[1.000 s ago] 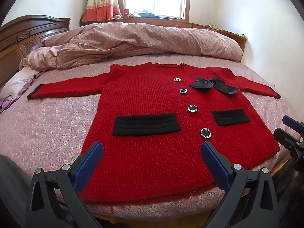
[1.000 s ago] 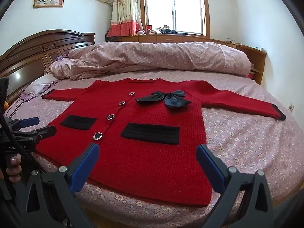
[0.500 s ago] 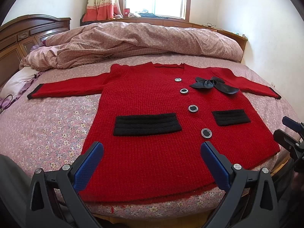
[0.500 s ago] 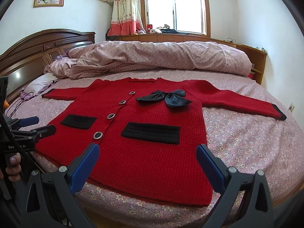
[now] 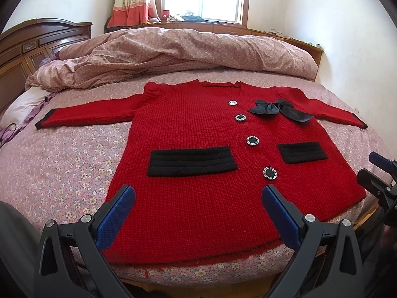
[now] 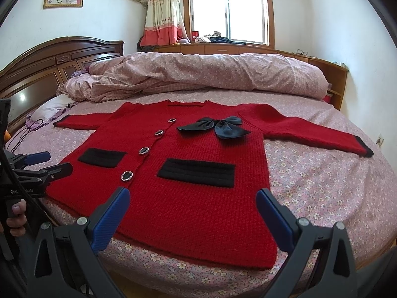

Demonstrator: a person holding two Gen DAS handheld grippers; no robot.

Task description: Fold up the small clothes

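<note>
A small red knit cardigan [image 5: 198,164] lies flat, front up, on the bed, sleeves spread to both sides. It has two black pockets, several black buttons and a black bow [image 5: 280,109]. It also shows in the right wrist view [image 6: 188,173]. My left gripper [image 5: 198,213] is open and empty, held above the hem near the bed's front edge. My right gripper [image 6: 191,216] is open and empty, above the hem further right. Each gripper shows at the edge of the other's view.
The bed [image 5: 57,164] has a pink floral sheet. A rumpled pink duvet [image 5: 178,49] lies along the far side behind the cardigan. A wooden headboard [image 6: 49,62] stands at the left, and a pillow [image 5: 22,106] lies beside it.
</note>
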